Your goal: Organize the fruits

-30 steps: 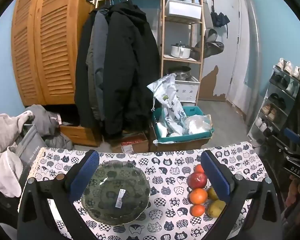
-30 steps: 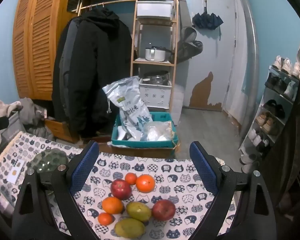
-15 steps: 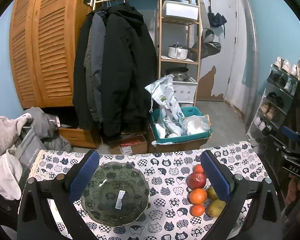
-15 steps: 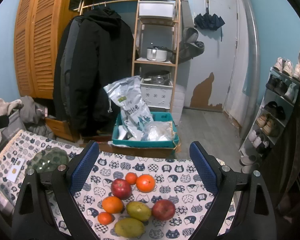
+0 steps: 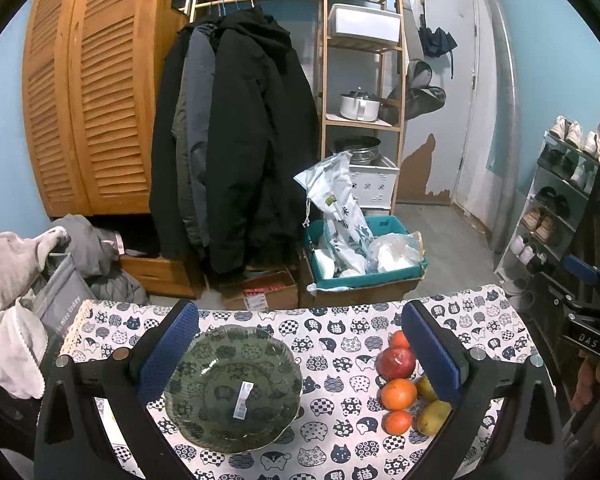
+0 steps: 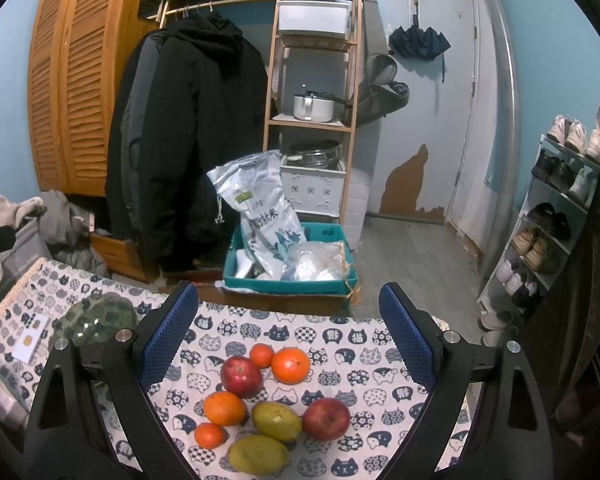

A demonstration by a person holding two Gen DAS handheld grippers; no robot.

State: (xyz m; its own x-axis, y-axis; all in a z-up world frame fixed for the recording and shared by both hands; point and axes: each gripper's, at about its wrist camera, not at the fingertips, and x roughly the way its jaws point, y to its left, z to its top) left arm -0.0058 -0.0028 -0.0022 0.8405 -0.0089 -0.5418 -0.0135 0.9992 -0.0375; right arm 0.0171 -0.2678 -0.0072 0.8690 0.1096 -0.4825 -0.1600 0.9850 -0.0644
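Fruits lie in a loose cluster on the counter (image 5: 332, 344), which is covered in a white cloth printed with cat faces.

Left wrist view: the left claw (image 5: 300, 350) hangs above the counter with its blue-padded jaws spread wide and nothing between them. Below it, closer to the left jaw, sits a scalloped green glass bowl (image 5: 216, 384) with a white barcode sticker (image 5: 243, 399) inside. The fruit sits well to the right of the bowl, near the right jaw: a red apple (image 5: 396, 362), a small orange tangerine (image 5: 398, 338) behind it, a larger orange (image 5: 398, 394) in front, another small tangerine (image 5: 397, 422) nearest the camera, and a yellow-green mango (image 5: 434, 416) partly hidden by the jaw. At the far right edge the other black tool shows, gripped by a hand (image 5: 594, 380).

Right wrist view: the right claw (image 6: 288, 338) is likewise released, jaws wide apart and empty, hovering over the fruit. Between the jaws lie a red apple on the left (image 6: 241, 376), a small tangerine (image 6: 261, 355) touching a big orange (image 6: 290, 365), a second orange (image 6: 224, 408), a little tangerine (image 6: 209, 435), two yellow-green mangoes, one (image 6: 277, 422) just behind the other (image 6: 258, 454), and a second red apple (image 6: 326, 418) beside the rear mango. The green bowl appears at the left, partly behind the left jaw, with a white card (image 6: 30, 342) on the cloth beside it. Beyond the counter stands a teal crate (image 6: 292, 282) holding plastic bags.
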